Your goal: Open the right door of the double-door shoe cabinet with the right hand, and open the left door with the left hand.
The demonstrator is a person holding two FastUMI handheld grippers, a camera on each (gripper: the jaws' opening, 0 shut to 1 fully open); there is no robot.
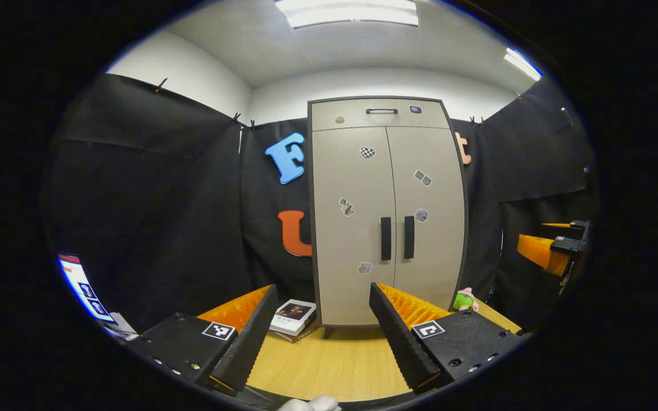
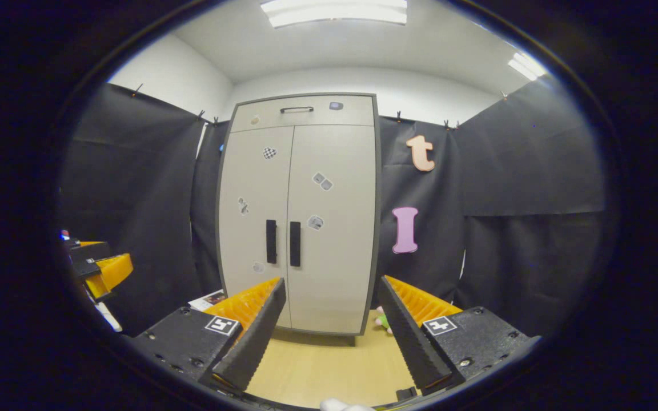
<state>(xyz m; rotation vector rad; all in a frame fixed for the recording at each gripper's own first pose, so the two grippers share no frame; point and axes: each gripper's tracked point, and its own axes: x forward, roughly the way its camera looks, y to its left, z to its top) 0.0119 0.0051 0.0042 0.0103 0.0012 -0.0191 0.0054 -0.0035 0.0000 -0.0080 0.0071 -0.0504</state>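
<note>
A beige double-door shoe cabinet [image 1: 386, 211] [image 2: 300, 217] stands upright on the wooden table, both doors closed. Two black vertical handles sit side by side at the middle seam: the left door handle [image 1: 385, 238] [image 2: 271, 241] and the right door handle [image 1: 409, 237] [image 2: 295, 244]. A drawer with a black handle [image 1: 381, 111] [image 2: 297, 109] tops it. My left gripper [image 1: 323, 294] is open, well short of the cabinet. My right gripper [image 2: 332, 288] is open too, also apart from the doors. The right gripper [image 1: 557, 248] shows at the right edge of the left gripper view; the left gripper [image 2: 97, 265] shows at the left edge of the right gripper view.
A stack of books [image 1: 293, 318] lies on the table [image 1: 329, 365] left of the cabinet's foot. A small green and pink plush toy [image 1: 464, 300] [image 2: 383, 319] sits at its right foot. Black cloth walls close in on both sides.
</note>
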